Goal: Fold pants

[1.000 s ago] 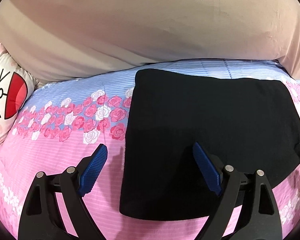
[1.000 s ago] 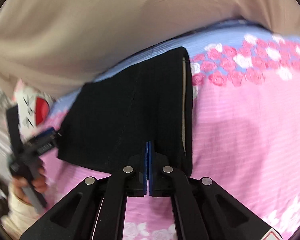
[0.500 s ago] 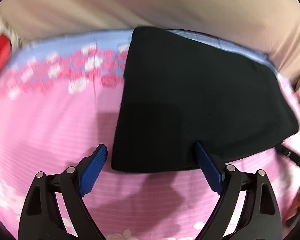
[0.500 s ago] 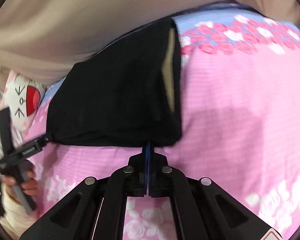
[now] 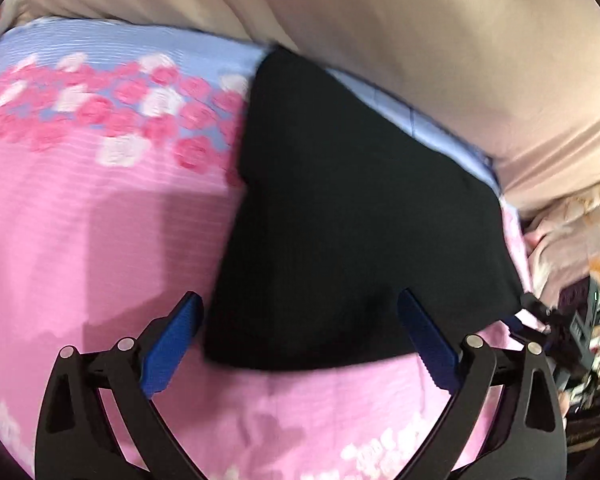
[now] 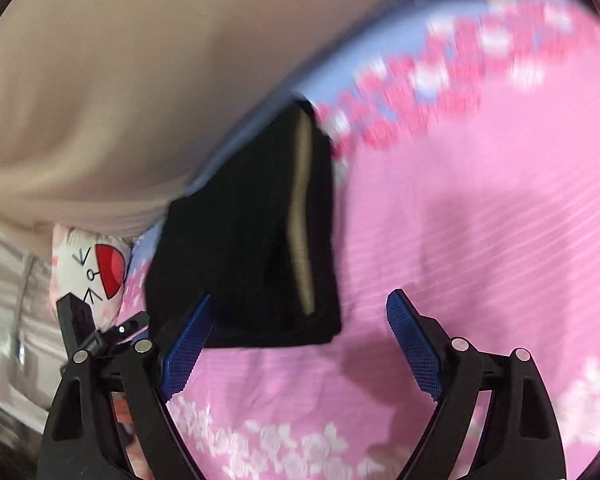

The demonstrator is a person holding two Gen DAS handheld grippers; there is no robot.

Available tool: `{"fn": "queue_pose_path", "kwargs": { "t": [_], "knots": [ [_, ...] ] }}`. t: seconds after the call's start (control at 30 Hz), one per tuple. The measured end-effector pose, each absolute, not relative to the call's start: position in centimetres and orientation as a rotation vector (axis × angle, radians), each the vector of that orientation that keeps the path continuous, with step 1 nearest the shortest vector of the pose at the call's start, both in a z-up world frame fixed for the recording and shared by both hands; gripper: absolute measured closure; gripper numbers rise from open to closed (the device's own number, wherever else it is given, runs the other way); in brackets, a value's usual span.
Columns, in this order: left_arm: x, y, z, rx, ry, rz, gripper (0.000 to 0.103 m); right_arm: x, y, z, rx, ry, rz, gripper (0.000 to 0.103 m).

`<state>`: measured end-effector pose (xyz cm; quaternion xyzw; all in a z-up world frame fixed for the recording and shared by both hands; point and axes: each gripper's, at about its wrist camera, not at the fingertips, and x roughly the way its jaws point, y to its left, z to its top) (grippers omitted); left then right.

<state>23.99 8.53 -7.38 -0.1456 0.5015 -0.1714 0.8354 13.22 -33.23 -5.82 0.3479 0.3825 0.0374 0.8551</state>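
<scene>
I'm seeing folded pants point(image 5: 352, 216) lying on the bed point(image 5: 100, 240) | pillow point(image 6: 96, 268) sitting nearby | left gripper point(image 5: 300, 340) gaping empty | right gripper point(image 6: 300, 344) gaping empty

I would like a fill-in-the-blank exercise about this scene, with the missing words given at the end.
1. The folded pants are ____ in colour.
2. The pants lie on a bedsheet that is mostly ____ with a rose band.
3. The jaws of the right gripper stand ____, holding nothing.
4. In the right wrist view, the pillow with a cartoon face shows a ____ mouth.

Missing words: black; pink; open; red
</scene>
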Motion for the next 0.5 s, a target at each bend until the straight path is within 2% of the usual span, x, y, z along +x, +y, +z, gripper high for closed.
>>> {"fn": "queue_pose_path", "kwargs": {
  "t": [0.03, 0.07, 0.1, 0.13, 0.17, 0.2, 0.27, 0.37, 0.47, 0.5],
  "knots": [
    [24.2, 7.9, -7.2, -0.268, 1.027, -0.348, 0.007, 13.1, -33.3, -5.9, 0.743, 0.773, 0.097, 0.016],
    [24.6, 7.3, -7.3, -0.253, 1.027, -0.343, 0.007, 13.5, -32.8, -5.9, 0.733, 0.752, 0.128, 0.028],
    [24.7, 7.0, -7.2, -0.258, 1.024, -0.347, 0.022, 13.9, -32.4, -6.3, 0.743, 0.766, 0.161, 0.045],
    [24.9, 6.8, -7.0, -0.269, 1.03, -0.366, 0.029, 14.4, -31.8, -6.6, 0.759, 0.786, 0.181, 0.061],
    [25.0, 6.6, -6.6, -0.274, 1.032, -0.379, 0.057, 14.5, -31.3, -6.3, 0.746, 0.778, 0.176, 0.069],
    [25.1, 6.5, -5.4, -0.278, 1.034, -0.414, 0.07, 14.5, -31.0, -5.6, 0.721, 0.773, 0.182, 0.07],
    [24.8, 7.0, -3.5, -0.279, 1.025, -0.419, 0.075, 13.4, -29.9, -2.7, 0.663, 0.723, 0.204, 0.073],
    [22.2, 7.7, -1.4, -0.271, 1.048, -0.439, 0.076, 10.9, -28.5, -0.1, 0.629, 0.684, 0.251, 0.074],
    [19.7, 7.6, -2.8, -0.235, 1.114, -0.45, 0.072, 8.4, -27.9, -1.9, 0.581, 0.737, 0.222, 0.071],
    [19.7, 7.4, -4.7, -0.227, 1.15, -0.426, 0.065, 8.6, -27.9, -3.2, 0.572, 0.773, 0.194, 0.068]
  ]
}}
